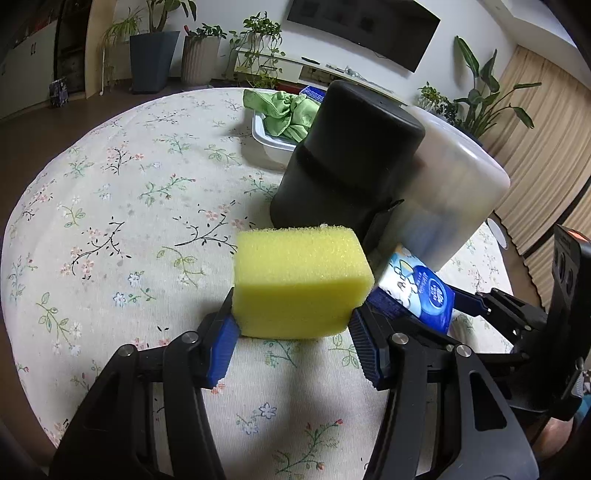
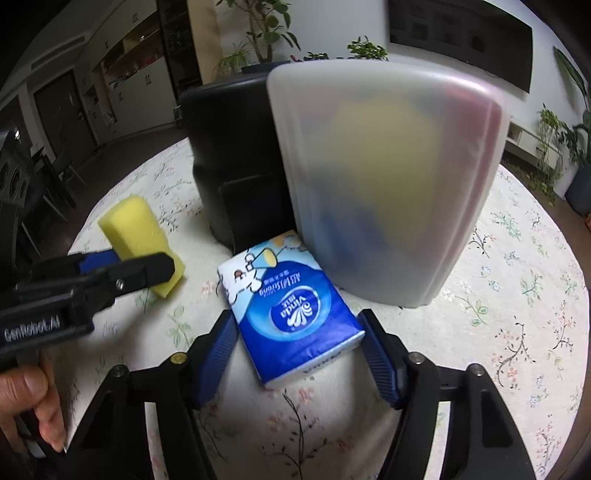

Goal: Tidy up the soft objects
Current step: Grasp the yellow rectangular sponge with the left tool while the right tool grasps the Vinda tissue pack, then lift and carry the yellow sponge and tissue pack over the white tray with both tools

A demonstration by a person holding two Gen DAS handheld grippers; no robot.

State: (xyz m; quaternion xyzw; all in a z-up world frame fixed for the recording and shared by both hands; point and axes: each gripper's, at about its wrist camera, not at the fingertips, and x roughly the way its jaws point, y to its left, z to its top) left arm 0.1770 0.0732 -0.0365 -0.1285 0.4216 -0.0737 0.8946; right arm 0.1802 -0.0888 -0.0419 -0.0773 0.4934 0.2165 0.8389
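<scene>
The left gripper [image 1: 291,328] was closed on a yellow sponge [image 1: 301,280], its blue pads pressing the near end so that most of the foam block stuck out past them; a grip that shallow on something so yielding could let the sponge pivot or squeeze free if the hand swung quickly. The right gripper [image 2: 297,350] straddled a blue pack of Vinda tissues [image 2: 295,310] lying flat on the bench [image 2: 517,280], jaws partly drawn in, the left pad just beside the pack's edge and the right pad at or very near its corner; whether they had bitten could not be told. The pack sat skewed between the pads, so closing further might catch it corner to corner and twist it, or crush the soft wrapper. Its far end lay against the foot of a frosted translucent plastic bin [image 2: 384,177], with a black container [image 2: 229,155] touching that bin's side; a careless lift might knock either one. Both grippers worked near each other, and the left one crossed the right wrist view, so a collision was possible. The round bench wore a cream floral tablecloth [image 1: 122,206]. Farther back stood a white tray [image 1: 267,142] holding a crumpled green cloth [image 1: 288,110]. Beyond were potted plants [image 1: 155,55], a wall-mounted television [image 1: 364,29] and tan curtains [image 1: 546,155].
</scene>
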